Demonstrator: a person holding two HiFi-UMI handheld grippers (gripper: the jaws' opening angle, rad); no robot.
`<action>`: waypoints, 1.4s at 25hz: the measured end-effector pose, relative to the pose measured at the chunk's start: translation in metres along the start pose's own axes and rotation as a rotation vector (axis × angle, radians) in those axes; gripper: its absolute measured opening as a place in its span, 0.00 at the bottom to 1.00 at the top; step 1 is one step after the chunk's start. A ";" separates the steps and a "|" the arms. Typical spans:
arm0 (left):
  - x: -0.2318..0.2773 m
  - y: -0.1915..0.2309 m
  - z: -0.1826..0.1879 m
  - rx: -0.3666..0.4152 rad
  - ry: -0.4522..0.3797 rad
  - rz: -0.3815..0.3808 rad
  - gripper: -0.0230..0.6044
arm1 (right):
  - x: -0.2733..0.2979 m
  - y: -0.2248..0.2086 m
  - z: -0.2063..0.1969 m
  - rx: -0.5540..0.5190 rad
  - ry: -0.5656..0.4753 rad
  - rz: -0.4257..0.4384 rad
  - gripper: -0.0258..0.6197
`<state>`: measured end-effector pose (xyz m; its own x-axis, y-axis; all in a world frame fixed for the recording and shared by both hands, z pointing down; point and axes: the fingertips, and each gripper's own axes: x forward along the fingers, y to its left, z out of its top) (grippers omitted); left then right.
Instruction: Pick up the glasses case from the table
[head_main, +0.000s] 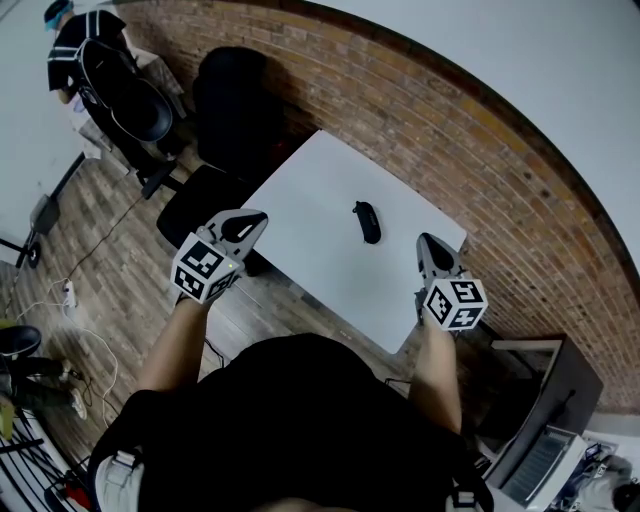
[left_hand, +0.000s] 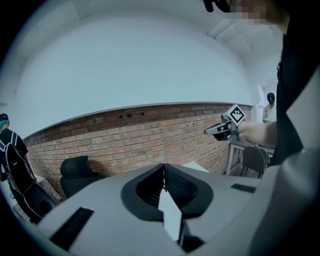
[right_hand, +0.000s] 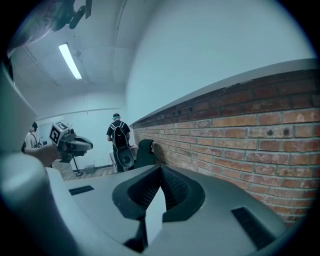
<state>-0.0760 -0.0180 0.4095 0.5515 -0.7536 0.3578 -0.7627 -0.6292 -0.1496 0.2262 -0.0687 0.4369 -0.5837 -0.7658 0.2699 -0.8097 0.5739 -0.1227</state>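
Note:
A small black glasses case (head_main: 367, 221) lies on the white table (head_main: 330, 250), toward its far right part. My left gripper (head_main: 246, 221) hangs over the table's near left edge, jaws shut and empty. My right gripper (head_main: 430, 245) hovers at the table's near right corner, a short way right of the case, jaws shut with nothing between them. In the left gripper view the jaws (left_hand: 164, 176) meet tip to tip, and the right gripper (left_hand: 222, 129) shows at the right. The right gripper view shows its jaws (right_hand: 160, 175) pressed together and the left gripper (right_hand: 70, 143) at the left. The case is in neither gripper view.
A brick wall (head_main: 480, 140) runs behind the table. Black office chairs (head_main: 235, 110) stand at the table's far left, another chair (head_main: 130, 100) beyond. A person (head_main: 75, 40) stands at the top left. A cabinet with a laptop (head_main: 540, 460) sits at the lower right. Cables (head_main: 60, 300) lie on the wooden floor.

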 end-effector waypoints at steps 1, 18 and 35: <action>0.001 0.000 0.000 0.001 0.001 0.001 0.05 | 0.001 -0.001 0.001 0.000 -0.001 0.000 0.07; 0.018 0.000 0.006 0.007 -0.002 -0.014 0.05 | 0.001 -0.012 0.000 0.006 0.012 -0.006 0.07; 0.029 0.024 0.009 0.029 -0.010 -0.042 0.05 | 0.017 -0.016 0.008 0.009 0.013 -0.039 0.07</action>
<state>-0.0752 -0.0568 0.4079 0.5864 -0.7281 0.3549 -0.7287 -0.6655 -0.1615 0.2284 -0.0934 0.4363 -0.5507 -0.7837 0.2872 -0.8325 0.5408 -0.1204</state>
